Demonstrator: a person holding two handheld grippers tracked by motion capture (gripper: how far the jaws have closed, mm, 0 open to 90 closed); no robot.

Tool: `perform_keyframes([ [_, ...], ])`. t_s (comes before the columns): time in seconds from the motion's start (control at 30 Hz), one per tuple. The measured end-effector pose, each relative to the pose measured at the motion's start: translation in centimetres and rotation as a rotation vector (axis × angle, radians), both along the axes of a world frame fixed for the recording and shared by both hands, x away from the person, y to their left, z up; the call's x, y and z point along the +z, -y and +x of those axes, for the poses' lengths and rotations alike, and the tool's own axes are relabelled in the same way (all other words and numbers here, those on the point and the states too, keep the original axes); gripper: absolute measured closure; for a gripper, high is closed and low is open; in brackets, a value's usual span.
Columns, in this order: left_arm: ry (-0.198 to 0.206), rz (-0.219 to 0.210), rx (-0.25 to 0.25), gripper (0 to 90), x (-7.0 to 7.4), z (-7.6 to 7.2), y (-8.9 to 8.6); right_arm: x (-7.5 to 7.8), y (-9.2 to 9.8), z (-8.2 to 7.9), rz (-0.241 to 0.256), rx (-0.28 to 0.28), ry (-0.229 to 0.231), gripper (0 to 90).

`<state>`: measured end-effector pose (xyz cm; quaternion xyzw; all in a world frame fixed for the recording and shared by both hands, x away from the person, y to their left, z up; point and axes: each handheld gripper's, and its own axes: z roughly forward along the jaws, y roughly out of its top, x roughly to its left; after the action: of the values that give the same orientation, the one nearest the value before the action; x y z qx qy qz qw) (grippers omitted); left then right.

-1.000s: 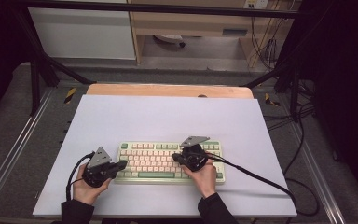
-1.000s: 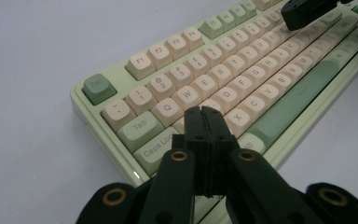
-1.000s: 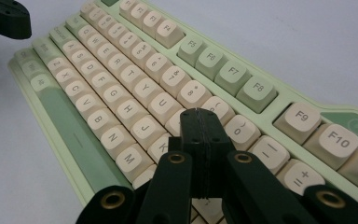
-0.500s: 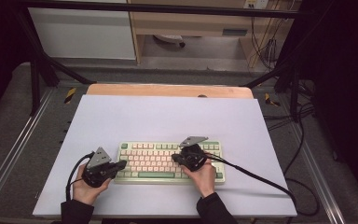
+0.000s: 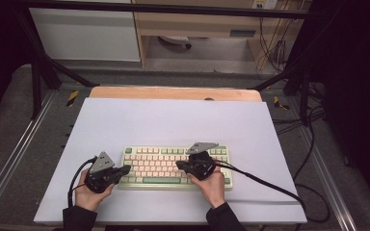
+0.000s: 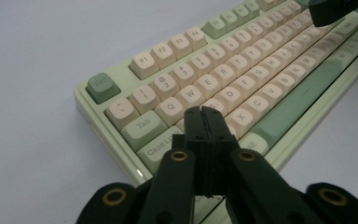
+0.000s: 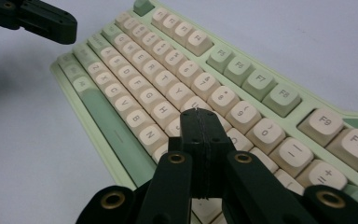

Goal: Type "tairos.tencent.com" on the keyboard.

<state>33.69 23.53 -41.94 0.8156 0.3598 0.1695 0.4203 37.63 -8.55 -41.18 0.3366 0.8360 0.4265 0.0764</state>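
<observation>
Scene: a mint-green and cream mechanical keyboard point(image 5: 176, 167) lies on a white table point(image 5: 173, 120), at its near middle, long side facing the person.
Left gripper point(image 6: 204, 112): jaws clenched flat together with nothing between them; the tip hangs over the A and S keys by Caps Lock point(image 6: 161, 148), at the keyboard's left end. Whether it touches a key I cannot tell.
Right gripper point(image 7: 196, 113): jaws likewise pressed together and empty, tip over the middle letter rows near U and the 8 key point(image 7: 223, 100).
Step in hand: probably typing, each of the 2 closed tips used as a fingertip.
Next move: likely a short straight press on 1 chosen key, tip centred so neighbouring keys stay up.
</observation>
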Motion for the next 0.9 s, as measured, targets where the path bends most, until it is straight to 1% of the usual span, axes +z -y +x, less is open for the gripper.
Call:
perform_keyframes([
  [0.27,0.000,0.000,0.001,89.8,0.0,0.0,0.0,-0.3,-0.7,-0.5,-0.001,0.030,-0.008,90.0],
  [0.47,0.000,0.000,0.000,89.7,0.0,0.0,0.0,-0.7,-1.0,-0.6,-0.001,0.033,-0.020,90.0],
  [0.73,0.000,0.000,-0.001,89.7,0.0,0.0,0.0,-1.4,-1.3,-0.8,0.000,0.045,-0.025,90.0],
  [0.77,0.000,0.000,0.000,89.7,0.0,0.0,0.0,-1.4,-1.3,-0.8,-0.002,0.044,-0.032,90.0],
  [0.9,0.000,0.001,0.000,89.8,0.0,0.0,0.0,-1.7,-1.4,-0.9,-0.006,0.049,-0.030,90.0],
])
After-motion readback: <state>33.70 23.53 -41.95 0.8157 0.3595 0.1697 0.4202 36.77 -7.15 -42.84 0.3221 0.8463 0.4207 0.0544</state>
